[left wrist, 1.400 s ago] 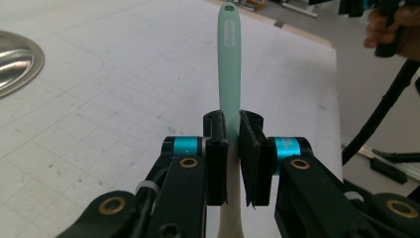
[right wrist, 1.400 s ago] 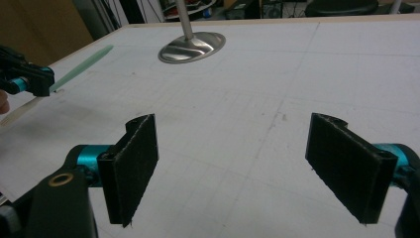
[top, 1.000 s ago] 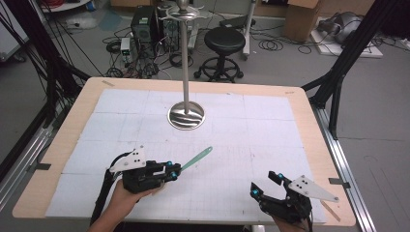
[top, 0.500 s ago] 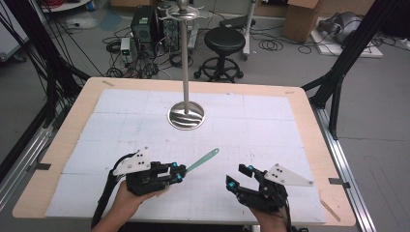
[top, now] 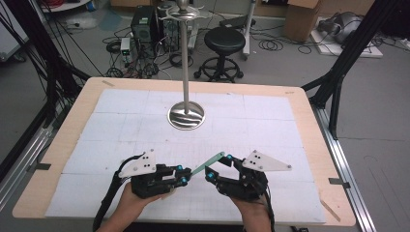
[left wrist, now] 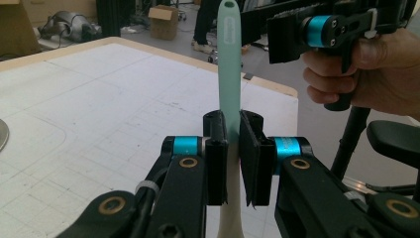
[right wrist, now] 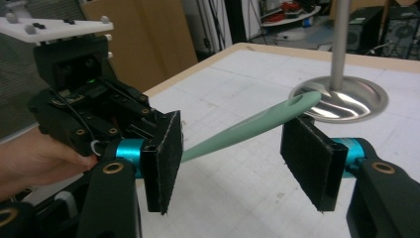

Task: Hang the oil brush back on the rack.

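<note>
A mint-green utensil handle (top: pixel 208 163) with a hole at its far end sticks out of my left gripper (top: pixel 183 175), which is shut on its pale lower part (left wrist: pixel 229 64). It slants up to the right above the white mat. My right gripper (top: pixel 218 165) faces the left one, its jaws on either side of the handle's free end (right wrist: pixel 247 130). Those jaws have just been closing. In the right gripper view a gap remains beside each pad (right wrist: pixel 166 158), so neither presses on the handle. A hand holds each gripper.
A shiny metal stand with a round base (top: pixel 186 116) and a tall pole (top: pixel 185 58) rises at the middle back of the mat. The wooden table edge (top: pixel 309 125) frames the mat. A stool, cables and boxes are on the floor beyond.
My right gripper has travelled left from the table's right front to the handle's free end, and its jaws have narrowed. The left gripper and the handle have stayed put.
</note>
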Motion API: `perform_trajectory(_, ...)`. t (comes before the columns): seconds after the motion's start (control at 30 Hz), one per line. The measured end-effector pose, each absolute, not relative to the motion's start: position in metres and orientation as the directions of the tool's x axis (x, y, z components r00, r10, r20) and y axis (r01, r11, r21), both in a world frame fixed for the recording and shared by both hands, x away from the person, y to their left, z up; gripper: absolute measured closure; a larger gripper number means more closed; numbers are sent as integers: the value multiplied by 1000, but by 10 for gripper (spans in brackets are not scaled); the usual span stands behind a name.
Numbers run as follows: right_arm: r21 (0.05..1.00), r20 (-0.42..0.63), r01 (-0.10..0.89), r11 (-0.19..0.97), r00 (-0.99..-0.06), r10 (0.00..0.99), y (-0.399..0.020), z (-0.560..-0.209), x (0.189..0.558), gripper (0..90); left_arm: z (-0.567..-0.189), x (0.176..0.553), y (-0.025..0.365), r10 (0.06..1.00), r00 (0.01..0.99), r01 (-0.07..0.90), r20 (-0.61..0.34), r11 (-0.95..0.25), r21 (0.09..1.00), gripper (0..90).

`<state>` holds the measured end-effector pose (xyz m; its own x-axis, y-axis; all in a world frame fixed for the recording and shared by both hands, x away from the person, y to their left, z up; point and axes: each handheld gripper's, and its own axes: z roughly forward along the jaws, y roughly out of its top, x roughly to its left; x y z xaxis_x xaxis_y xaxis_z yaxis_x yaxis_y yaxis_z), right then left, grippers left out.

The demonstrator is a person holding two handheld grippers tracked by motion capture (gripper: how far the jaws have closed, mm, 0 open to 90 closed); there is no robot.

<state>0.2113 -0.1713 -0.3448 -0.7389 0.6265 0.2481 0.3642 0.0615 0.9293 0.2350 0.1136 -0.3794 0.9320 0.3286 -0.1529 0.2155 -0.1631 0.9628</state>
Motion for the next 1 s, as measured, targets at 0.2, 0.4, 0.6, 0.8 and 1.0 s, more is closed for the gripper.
perform_trajectory(0.2,933,243,356,63,-746,620,-166,-338,214,432,-378,235,115,332,931,216,-154,-157,964,814)
perform_trajectory(0.4,938,241,342,59,-763,600,-163,-332,215,542,-375,234,112,329,934,204,-139,-173,963,813)
perform_trajectory(0.6,935,254,352,49,-758,600,-163,-331,215,615,-375,233,110,336,933,200,-131,-181,963,812)
perform_trajectory(0.8,934,277,357,25,-763,584,-161,-328,214,735,-376,232,106,324,937,196,-127,-190,962,811)
perform_trajectory(1.0,933,290,359,12,-772,565,-159,-325,213,803,-374,232,107,321,939,192,-125,-189,963,812)
